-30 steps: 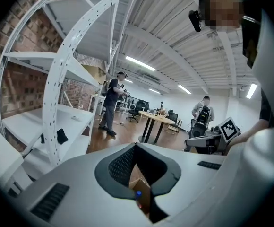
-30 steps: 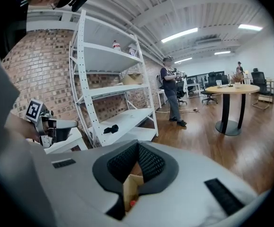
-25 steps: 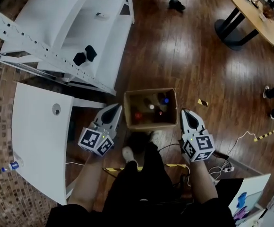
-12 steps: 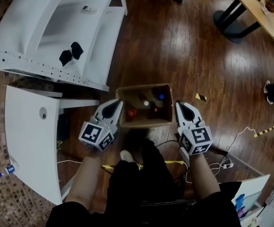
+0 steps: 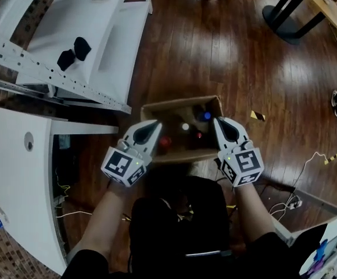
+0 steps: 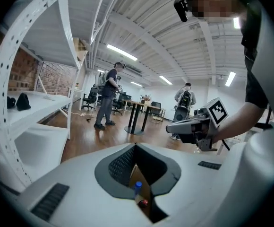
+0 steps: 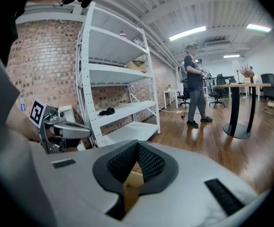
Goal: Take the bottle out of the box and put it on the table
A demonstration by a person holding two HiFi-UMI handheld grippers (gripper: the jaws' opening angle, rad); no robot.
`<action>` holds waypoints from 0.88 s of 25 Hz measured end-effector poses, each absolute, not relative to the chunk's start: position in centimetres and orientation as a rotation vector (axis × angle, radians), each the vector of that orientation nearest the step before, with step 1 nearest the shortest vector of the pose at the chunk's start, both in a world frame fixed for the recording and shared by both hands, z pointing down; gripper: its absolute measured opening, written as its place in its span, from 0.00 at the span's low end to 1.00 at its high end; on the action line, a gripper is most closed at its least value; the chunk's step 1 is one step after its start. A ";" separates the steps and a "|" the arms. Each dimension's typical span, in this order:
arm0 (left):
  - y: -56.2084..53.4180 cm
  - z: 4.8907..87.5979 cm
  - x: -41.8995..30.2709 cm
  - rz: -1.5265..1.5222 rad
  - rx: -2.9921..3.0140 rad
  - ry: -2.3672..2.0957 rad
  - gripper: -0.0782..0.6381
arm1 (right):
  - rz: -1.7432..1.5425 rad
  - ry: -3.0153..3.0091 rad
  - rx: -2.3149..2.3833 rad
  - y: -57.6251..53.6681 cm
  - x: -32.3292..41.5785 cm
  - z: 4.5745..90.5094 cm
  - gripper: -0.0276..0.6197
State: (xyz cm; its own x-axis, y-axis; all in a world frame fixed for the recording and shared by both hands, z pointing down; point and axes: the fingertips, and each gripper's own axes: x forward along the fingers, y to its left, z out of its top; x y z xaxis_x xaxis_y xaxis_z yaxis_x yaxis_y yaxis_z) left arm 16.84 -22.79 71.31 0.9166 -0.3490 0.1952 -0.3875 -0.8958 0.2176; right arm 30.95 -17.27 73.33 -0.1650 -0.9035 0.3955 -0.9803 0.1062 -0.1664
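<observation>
Bottle with a blue cap (image 5: 207,116) stands inside the open brown cardboard box (image 5: 180,103) on the dark wooden floor (image 5: 232,57), near the box's far right corner. Beside it we see a white-capped bottle (image 5: 185,127) and a red-capped bottle (image 5: 164,142). From above, only the caps show, so their long axes run vertically, caps up.

Both forearms reach forward from the lower edge of the head view, one at each side of the person's dark trousers. The left gripper (image 5: 155,125) points forward, with its tip over the box's left side near the red cap. Its jaws are closed with nothing between them; through the narrow slot below them its own view shows the blue cap and a red one. The right gripper (image 5: 218,122) points forward too, its tip at the box's right wall, the jaws also together and empty. A white table (image 5: 17,173) is at the left.
</observation>
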 end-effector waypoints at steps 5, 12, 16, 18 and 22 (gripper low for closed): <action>-23.5 80.2 15.5 0.158 2.912 -0.544 0.12 | 0.467 -2.206 1.935 -19.0 30.1 82.2 0.05; -21.8 88.4 16.7 0.034 3.027 -0.459 0.12 | 0.240 -2.237 2.031 -19.5 28.8 87.3 0.05; -21.4 89.0 17.5 0.027 3.048 -0.398 0.12 | 0.228 -2.228 2.021 -19.4 28.0 87.9 0.05; -21.4 89.5 17.9 0.037 3.050 -0.369 0.12 | 0.277 -2.221 2.058 -19.5 28.7 88.0 0.05; -21.3 91.7 20.1 0.109 3.072 -0.285 0.12 | 0.393 -2.139 2.140 -19.3 31.5 88.8 0.05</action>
